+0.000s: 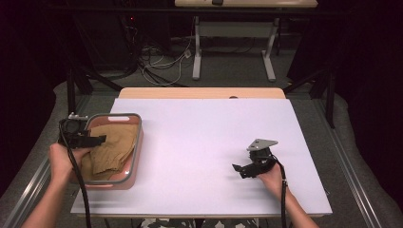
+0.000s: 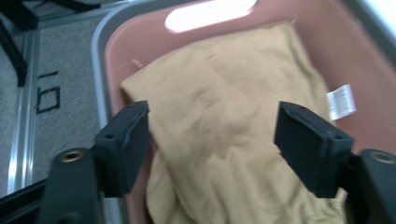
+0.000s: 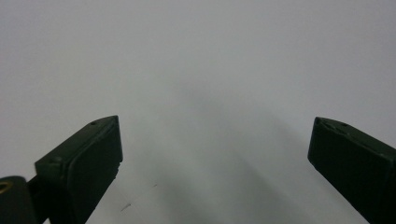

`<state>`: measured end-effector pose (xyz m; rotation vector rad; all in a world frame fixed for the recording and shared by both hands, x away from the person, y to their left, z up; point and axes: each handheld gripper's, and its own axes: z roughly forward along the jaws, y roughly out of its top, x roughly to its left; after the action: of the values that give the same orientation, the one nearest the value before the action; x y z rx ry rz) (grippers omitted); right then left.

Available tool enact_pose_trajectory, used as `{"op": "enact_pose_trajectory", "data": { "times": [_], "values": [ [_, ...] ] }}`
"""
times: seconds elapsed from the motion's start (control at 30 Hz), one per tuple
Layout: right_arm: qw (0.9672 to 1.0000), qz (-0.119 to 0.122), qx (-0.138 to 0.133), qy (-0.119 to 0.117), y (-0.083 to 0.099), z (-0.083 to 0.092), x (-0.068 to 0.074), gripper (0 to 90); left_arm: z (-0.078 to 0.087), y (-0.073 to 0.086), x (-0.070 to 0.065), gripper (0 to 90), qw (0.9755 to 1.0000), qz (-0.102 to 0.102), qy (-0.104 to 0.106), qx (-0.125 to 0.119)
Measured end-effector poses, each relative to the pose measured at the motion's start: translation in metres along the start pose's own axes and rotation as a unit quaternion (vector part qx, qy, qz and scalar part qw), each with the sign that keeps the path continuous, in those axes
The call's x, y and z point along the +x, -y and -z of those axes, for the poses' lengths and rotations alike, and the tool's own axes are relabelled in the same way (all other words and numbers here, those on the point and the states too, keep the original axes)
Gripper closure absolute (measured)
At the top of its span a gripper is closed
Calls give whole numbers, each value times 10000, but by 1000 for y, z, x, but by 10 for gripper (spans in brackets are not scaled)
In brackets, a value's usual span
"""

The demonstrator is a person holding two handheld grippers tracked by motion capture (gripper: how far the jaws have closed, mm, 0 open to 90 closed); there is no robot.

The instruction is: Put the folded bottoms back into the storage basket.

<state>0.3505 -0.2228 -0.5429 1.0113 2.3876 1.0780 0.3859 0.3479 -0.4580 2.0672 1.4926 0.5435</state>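
- One cloth point(image 2: 224, 126) lies crumpled in the pink bin point(image 2: 359, 84), right under the left tongs point(image 2: 212, 140), whose jaws gape wide around it without gripping.
- Nothing is lifted yet, so I judge the grasp has yet to begin.
- Right tongs point(image 3: 215, 154) gape empty over bare counter point(image 3: 201, 56), well apart from the bin.
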Motion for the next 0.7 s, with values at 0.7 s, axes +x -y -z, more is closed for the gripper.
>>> {"op": "enact_pose_trajectory", "data": {
  "times": [0.7],
  "values": [
    [9999, 90, 49, -103, -2, 1, 6, 23, 7, -14, -55, 52, 9954, -684, 559, -358]
  ]
}}
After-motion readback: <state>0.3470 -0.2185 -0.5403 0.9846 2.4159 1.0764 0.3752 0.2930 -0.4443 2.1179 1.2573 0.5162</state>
